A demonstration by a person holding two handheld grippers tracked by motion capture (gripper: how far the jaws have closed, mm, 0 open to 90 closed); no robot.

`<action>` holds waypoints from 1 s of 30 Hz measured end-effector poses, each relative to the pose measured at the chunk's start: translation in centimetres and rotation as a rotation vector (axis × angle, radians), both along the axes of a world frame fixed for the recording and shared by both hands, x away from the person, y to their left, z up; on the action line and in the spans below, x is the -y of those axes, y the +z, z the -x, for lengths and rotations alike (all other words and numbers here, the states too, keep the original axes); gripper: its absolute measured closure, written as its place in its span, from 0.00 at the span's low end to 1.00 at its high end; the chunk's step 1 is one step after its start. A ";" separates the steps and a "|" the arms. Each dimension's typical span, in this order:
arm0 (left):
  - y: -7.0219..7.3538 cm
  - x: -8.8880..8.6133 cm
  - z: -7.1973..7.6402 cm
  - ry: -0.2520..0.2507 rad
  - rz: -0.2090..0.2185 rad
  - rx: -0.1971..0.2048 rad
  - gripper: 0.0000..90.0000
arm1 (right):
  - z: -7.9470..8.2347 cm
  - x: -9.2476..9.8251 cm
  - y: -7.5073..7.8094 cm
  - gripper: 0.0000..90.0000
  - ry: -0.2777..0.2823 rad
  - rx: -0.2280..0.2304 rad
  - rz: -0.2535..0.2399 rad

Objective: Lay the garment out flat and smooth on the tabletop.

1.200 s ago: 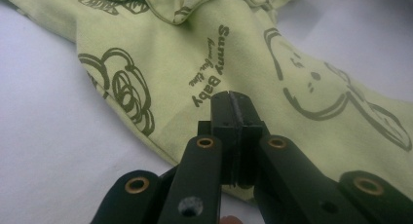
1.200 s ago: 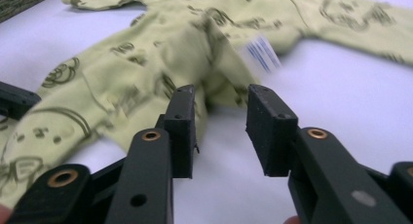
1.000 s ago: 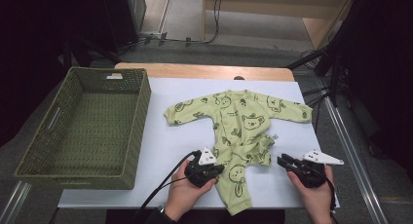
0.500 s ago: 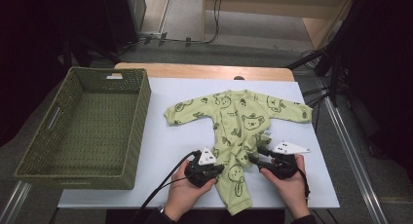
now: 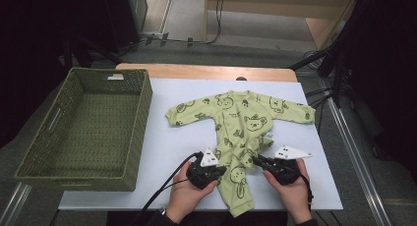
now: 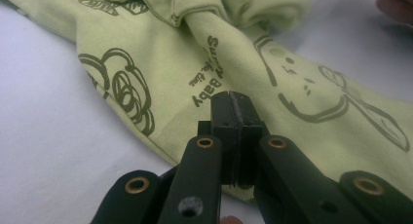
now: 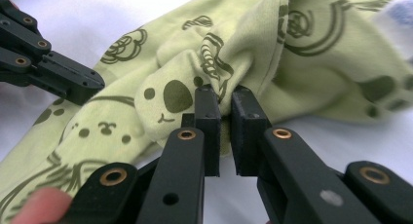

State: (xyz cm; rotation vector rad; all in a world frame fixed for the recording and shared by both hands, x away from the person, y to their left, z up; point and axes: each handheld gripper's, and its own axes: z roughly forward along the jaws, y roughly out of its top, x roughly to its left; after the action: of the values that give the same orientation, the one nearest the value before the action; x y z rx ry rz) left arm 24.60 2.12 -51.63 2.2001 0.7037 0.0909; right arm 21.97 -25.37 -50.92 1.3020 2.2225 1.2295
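Garment: light-green cotton baby romper with bear prints (image 5: 239,137) flat on white bench (image 5: 177,152) | my left claw (image 5: 216,169) clamped on its leg edge | my right claw (image 7: 225,109), jaws just closing, pinches a bunched fold | Risk: thin bite slips when lifted; uneven pull twists the fabric.

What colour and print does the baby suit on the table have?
The baby suit is light yellow-green with dark olive cartoon animal faces and small lettering, clearest in the left gripper view.

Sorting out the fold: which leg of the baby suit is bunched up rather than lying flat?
The leg by the right tool, crumpled between its pads; the other leg lies flat toward the table's near edge.
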 end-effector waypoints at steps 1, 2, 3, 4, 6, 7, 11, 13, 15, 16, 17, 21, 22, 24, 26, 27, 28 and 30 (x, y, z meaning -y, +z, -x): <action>0.0 0.0 0.0 0.000 0.000 0.000 0.99 | 0.5 0.4 0.2 0.90 -0.014 0.000 -0.001; 0.0 0.0 0.0 0.000 0.001 -0.001 0.99 | 1.2 0.9 0.4 0.90 -0.037 -0.002 -0.001; 0.0 0.0 0.0 -0.001 0.003 -0.002 0.99 | 1.7 1.2 0.5 0.90 -0.050 -0.001 0.001; 0.0 0.0 0.0 -0.001 0.004 -0.003 0.99 | 2.6 1.8 0.8 0.90 -0.072 0.000 0.004; 0.0 0.0 0.0 0.000 0.001 -0.001 0.99 | 4.0 2.6 0.9 0.90 -0.108 -0.004 -0.009; 0.0 0.0 0.0 0.000 0.000 0.001 0.99 | 4.8 3.0 1.0 0.90 -0.125 -0.005 -0.007; 0.0 0.0 0.0 0.000 0.000 0.003 0.99 | 8.2 4.1 1.1 0.90 -0.170 -0.007 -0.007; 0.0 0.0 0.0 0.001 0.000 0.003 0.99 | 9.7 4.4 1.2 0.90 -0.188 -0.007 -0.005; 0.0 0.0 0.0 -0.002 -0.002 0.006 0.99 | 11.1 4.6 1.3 0.90 -0.206 -0.010 -0.009; 0.0 0.0 0.0 -0.001 -0.003 0.007 0.99 | 11.6 4.6 1.2 0.90 -0.209 -0.016 -0.011; 0.0 0.0 0.0 -0.002 -0.003 0.006 0.99 | 11.9 4.6 1.2 0.90 -0.209 -0.022 -0.010; 0.0 0.0 0.0 0.000 0.003 -0.001 0.99 | 12.9 4.4 0.4 0.80 -0.154 -0.077 -0.022; 0.0 0.0 0.0 0.000 0.005 -0.002 0.99 | 13.0 4.4 0.3 0.72 -0.132 -0.078 -0.034; 0.0 0.0 0.0 -0.001 0.004 -0.001 0.99 | 12.9 4.6 0.8 0.60 -0.117 -0.046 -0.061; 0.0 0.0 -0.1 -0.001 0.006 -0.004 0.99 | 12.2 5.5 2.0 0.58 -0.152 0.015 -0.073; 0.0 0.0 -0.1 -0.002 0.006 -0.005 0.99 | 11.9 5.9 2.4 0.58 -0.167 0.032 -0.075; 0.0 0.0 -0.1 -0.002 0.006 -0.004 0.99 | 11.3 6.4 2.7 0.58 -0.189 0.051 -0.072; 0.0 0.0 0.0 -0.001 0.005 -0.005 0.99 | 9.1 7.3 2.9 0.59 -0.236 0.047 -0.048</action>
State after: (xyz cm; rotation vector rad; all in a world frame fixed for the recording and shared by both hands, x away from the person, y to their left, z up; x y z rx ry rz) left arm 24.64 2.13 -51.64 2.1964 0.7049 0.0833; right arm 12.82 -32.63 -48.02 1.4876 1.9521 1.2167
